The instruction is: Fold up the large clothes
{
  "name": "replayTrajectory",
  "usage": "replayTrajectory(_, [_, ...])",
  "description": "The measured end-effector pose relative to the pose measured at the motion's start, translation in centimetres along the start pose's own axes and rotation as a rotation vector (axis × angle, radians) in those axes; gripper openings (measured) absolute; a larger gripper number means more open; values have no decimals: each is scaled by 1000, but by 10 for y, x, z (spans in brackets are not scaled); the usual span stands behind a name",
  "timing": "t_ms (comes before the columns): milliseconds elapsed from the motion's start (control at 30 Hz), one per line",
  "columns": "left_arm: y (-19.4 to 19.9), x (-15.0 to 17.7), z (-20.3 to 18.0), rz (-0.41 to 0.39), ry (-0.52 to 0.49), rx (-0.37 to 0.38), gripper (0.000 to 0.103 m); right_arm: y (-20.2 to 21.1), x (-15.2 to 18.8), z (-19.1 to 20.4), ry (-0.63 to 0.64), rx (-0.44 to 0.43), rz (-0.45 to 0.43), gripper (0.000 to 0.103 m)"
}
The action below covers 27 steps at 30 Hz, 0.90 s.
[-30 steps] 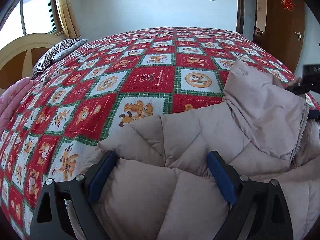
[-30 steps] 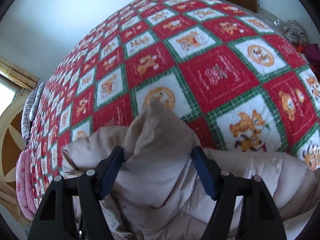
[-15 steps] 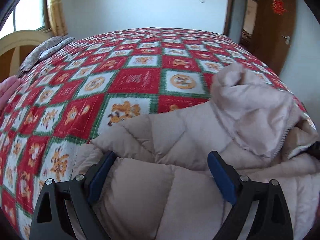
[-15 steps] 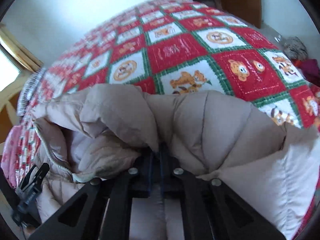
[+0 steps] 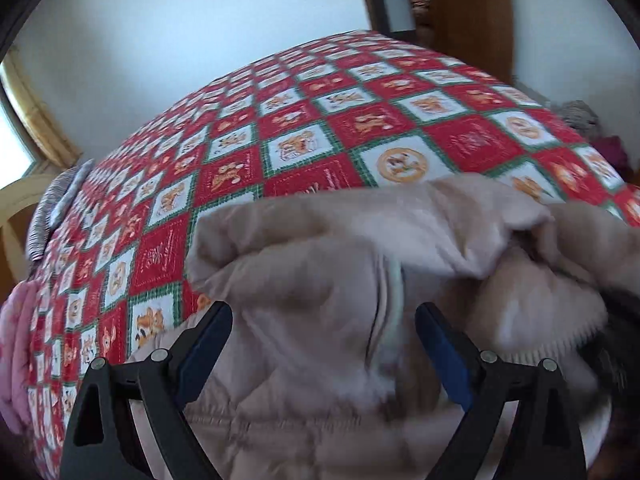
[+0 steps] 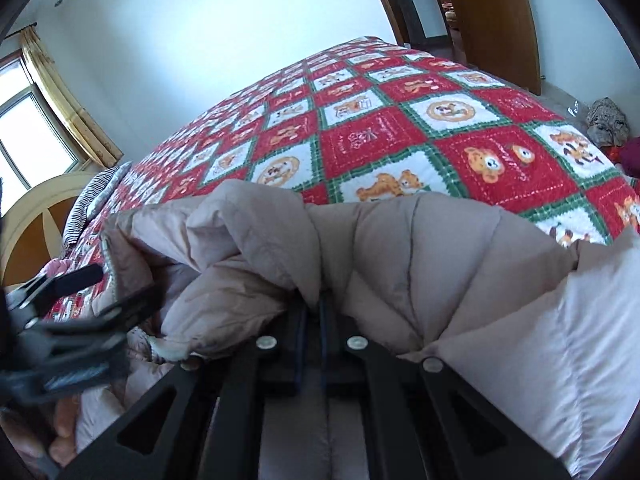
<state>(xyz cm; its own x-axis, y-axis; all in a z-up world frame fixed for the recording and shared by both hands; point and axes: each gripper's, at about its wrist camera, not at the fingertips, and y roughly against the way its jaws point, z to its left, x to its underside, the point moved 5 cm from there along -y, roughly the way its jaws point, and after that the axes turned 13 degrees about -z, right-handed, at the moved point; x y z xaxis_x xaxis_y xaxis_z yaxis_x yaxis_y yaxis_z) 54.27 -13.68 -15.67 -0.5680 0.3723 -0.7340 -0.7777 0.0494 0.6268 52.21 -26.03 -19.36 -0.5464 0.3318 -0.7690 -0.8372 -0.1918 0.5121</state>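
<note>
Since a second ago the right gripper (image 6: pixel 311 312) has clamped a fold of the puffy quilted beige jacket (image 6: pixel 420 264), while the left gripper (image 5: pixel 322 344) gapes wide above it, gripping nothing, over the checked fleecy bedspread (image 5: pixel 320 148)

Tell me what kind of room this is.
Most likely a bedroom in a home: a large bed under a red and green teddy-bear quilt, a striped pillow by the curved wooden headboard, and a curtained window.

puffer jacket (image 6: pixel 420 264): beige, quilted
bedspread (image 5: pixel 360 128): red, white, green checks with orange bears
door (image 6: pixel 496 16): brown wood
pillow (image 6: pixel 92 196): grey-striped
</note>
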Motion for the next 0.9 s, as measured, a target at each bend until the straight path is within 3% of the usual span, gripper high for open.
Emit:
replayTrajectory(33, [-5,-7,8,1,34,-66,93,0,0,-1,-1,-1,1,5])
replayTrajectory(100, [-3,-13,39,-24,173,-130,80,-1,1,-2,-3,2,6,4])
replayTrajectory(167, [-2,-8,67,-17,292,-112,24,-1,1,-3,-7,0,7,4])
replayTrajectory(267, [-6,12,96,38,314,-142,6,-2,1,-4,-13,-4,7,4])
replayTrajectory(333, [1,27,113,38,360,-142,1,-1,1,-4,-14,-5,6,4])
replayTrajectory(400, [13,44,124,11,388,-137,1,-2,1,-4,-14,-4,8,4])
replayTrajectory(500, [8,76,134,60,430,-105,1,-2,1,-4,-12,1,10,4])
replayTrajectory(700, [17,56,147,-51,528,12,3,-1,1,-3,-11,-1,8,5])
replayTrajectory(733, [13,48,141,-46,514,51,10,-2,1,-3,-11,-2,7,6])
replayTrajectory(767, [6,42,136,-24,506,83,35,-1,1,-3,-11,-6,4,8])
replayTrajectory(800, [1,40,132,-5,502,101,52,0,1,-3,-13,-14,0,8])
replayTrajectory(833, [-8,37,125,19,507,131,78,0,1,-3,-16,-18,-4,8])
replayTrajectory(900, [-22,39,113,44,526,183,81,1,1,-3,-23,-27,-10,8])
